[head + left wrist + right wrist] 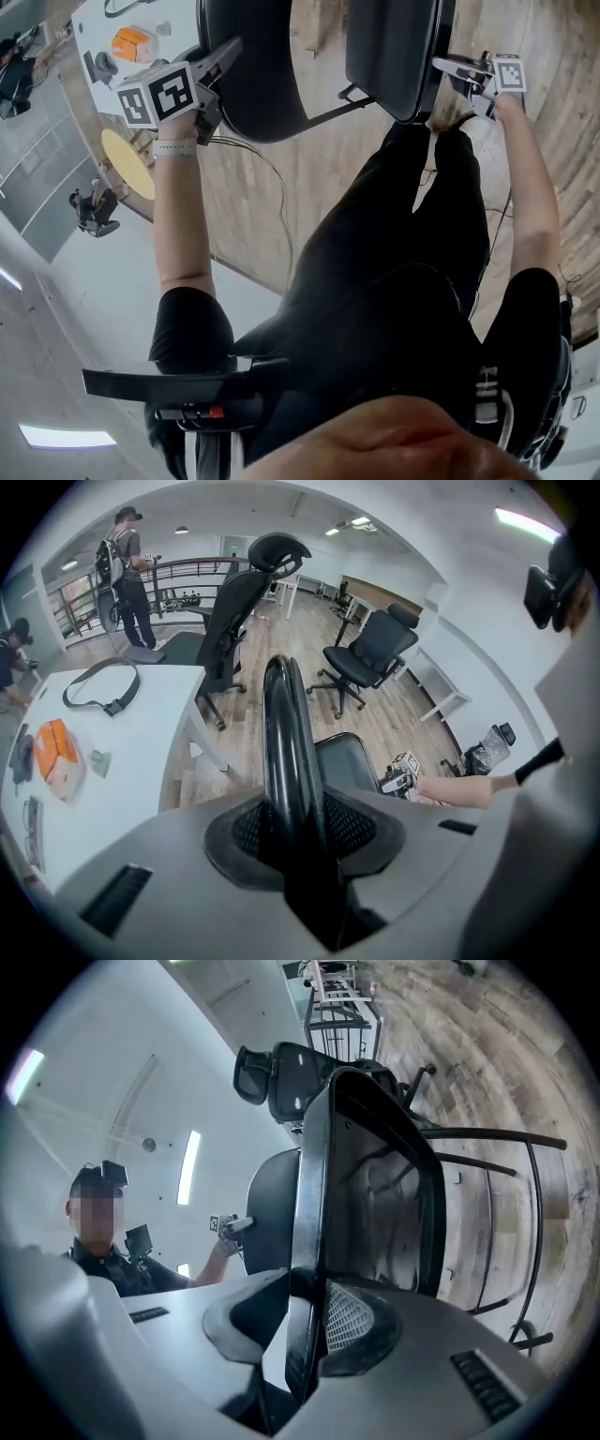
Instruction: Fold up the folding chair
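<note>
The folding chair [389, 47] is in front of your legs, over the wooden floor [319, 178]. Your left gripper [217, 77] is clenched on the black rim of the chair's rounded panel [258, 80]; the rim runs straight between its jaws. Your right gripper [457, 79] is clamped on the edge of the chair's squarer panel [375, 1194], at the chair's opposite side. A white table [122, 752] stands beyond the chair, on the left gripper's side.
</note>
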A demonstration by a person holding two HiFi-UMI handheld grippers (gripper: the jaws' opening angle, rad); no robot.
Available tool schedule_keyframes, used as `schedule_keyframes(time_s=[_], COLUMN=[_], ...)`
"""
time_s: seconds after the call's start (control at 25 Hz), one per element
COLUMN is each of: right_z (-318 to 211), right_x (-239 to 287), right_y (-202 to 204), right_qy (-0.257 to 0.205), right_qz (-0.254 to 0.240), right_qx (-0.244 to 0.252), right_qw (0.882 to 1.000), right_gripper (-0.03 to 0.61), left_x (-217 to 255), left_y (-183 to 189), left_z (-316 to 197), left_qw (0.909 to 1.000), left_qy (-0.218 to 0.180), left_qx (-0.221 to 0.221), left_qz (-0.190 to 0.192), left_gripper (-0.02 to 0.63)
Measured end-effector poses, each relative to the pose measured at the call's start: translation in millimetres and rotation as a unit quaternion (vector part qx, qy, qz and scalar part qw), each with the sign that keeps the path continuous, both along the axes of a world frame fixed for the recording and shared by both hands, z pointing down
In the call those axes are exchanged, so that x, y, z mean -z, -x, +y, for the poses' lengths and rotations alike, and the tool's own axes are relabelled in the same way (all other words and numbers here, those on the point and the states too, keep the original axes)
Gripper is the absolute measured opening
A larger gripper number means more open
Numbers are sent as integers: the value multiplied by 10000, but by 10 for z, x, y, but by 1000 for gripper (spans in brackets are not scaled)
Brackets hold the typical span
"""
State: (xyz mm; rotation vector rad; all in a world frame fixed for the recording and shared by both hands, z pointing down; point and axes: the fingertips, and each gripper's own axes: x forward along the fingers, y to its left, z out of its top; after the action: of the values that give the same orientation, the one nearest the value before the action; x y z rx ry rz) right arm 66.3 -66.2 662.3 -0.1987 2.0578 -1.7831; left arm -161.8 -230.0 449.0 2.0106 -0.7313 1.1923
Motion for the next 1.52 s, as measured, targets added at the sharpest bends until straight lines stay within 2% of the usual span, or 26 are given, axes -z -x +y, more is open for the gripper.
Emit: schedule_keyframes(time_s=[0.28,0.52,0.6,0.84,1.04,1.2,1.28,1.36,1.52], right_z=[-230,-678,-757,-856,-1093,-1237,-1322,-1416,-1555], right_x=[423,824,861,785,888,790,758,797,784], right_y=[359,1139,1291,1495,1914,2196,2314,2435,2635], right_qy=[-262,-422,-444,-378,-90,225,57,-60,213], right_qz=[-167,-288,-281,91,42,622,851,816,690], right_qx=[63,20,2,26,-2,-2,-40,-81,-201], right_qw=[9995,9987,9986,9992,10000,9978,9963,9966,9972], right_gripper=[63,33,28,26,26,28,28,28,28], left_x=[157,396,423,376,423,489,483,489,482], left_y=[-25,260,270,205,321,463,503,541,625], left_z=[-31,-197,-208,-193,-277,-355,-367,-394,-468], left_qw=[9999,9997,9995,9989,9981,9979,9979,9978,9978], left_qy=[-126,-183,-193,-305,-396,-444,-450,-474,-510], left_qx=[61,94,135,240,309,348,362,375,375], left_qz=[-45,129,224,270,353,312,290,264,207], left_gripper=[100,87,80,75,71,71,71,71,71])
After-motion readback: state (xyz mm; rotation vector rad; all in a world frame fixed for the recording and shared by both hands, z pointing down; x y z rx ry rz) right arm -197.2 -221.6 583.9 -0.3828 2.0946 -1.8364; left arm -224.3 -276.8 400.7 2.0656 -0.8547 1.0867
